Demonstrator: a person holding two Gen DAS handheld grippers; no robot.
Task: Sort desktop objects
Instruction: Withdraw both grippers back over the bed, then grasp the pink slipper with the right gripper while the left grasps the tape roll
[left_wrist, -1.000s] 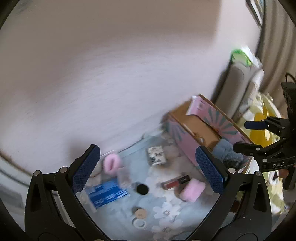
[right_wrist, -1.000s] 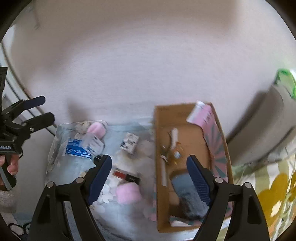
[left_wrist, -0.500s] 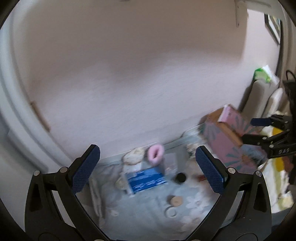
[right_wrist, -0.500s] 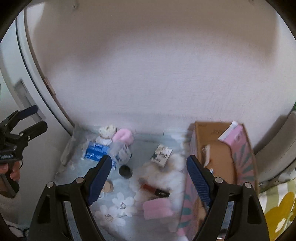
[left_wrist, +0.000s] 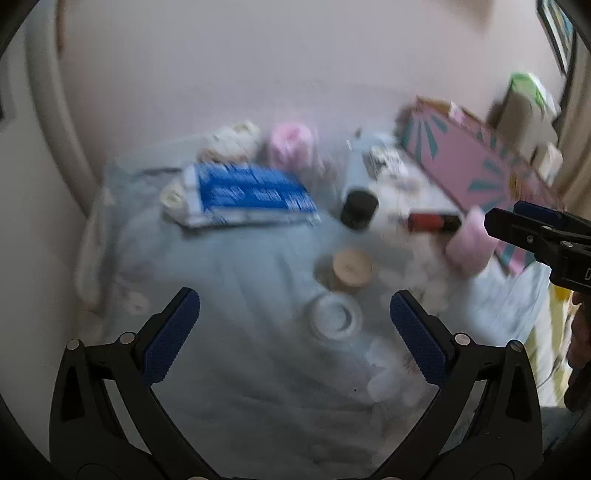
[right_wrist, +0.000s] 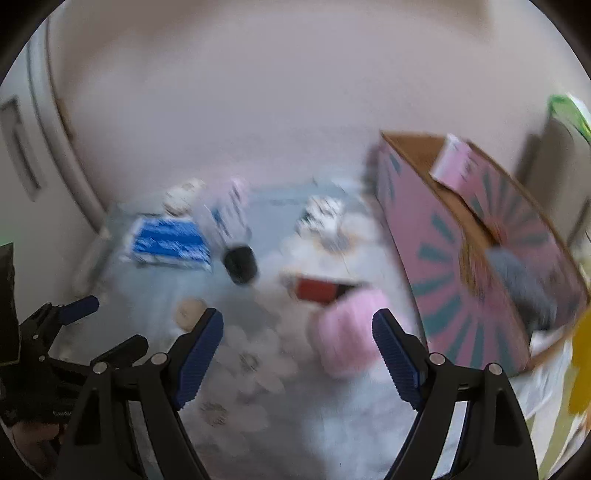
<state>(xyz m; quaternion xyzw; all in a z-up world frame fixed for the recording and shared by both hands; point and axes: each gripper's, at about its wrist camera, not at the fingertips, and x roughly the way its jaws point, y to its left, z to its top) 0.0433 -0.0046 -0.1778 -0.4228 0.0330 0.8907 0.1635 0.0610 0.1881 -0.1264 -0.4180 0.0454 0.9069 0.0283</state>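
Both views are blurred by motion. My left gripper (left_wrist: 294, 314) hangs open and empty above a pale blue floral cloth (left_wrist: 236, 332). Beyond it lie a white ring (left_wrist: 334, 317), a tan round lid (left_wrist: 351, 267), a black cap (left_wrist: 359, 208), a blue packet (left_wrist: 251, 194), a pink roll (left_wrist: 291, 144) and a red tube (left_wrist: 432, 221). My right gripper (right_wrist: 297, 326) is open too, low over the cloth, with a soft pink pouch (right_wrist: 349, 334) just ahead of its right finger and the red tube (right_wrist: 317, 290) behind that. The pink cardboard box (right_wrist: 469, 266) stands to the right.
A pale wall rises behind the cloth and a white curved frame (left_wrist: 40, 122) runs along the left. Right of the box lie a grey cushion (left_wrist: 521, 114) and yellow-flowered fabric (right_wrist: 580, 369). Each gripper shows at the edge of the other's view, the right gripper (left_wrist: 535, 225) and the left gripper (right_wrist: 74, 325).
Both grippers have dropped toward the cloth, so the objects look much larger and nearer. The left view has swung from the box toward the blue packet. Jaws stayed open.
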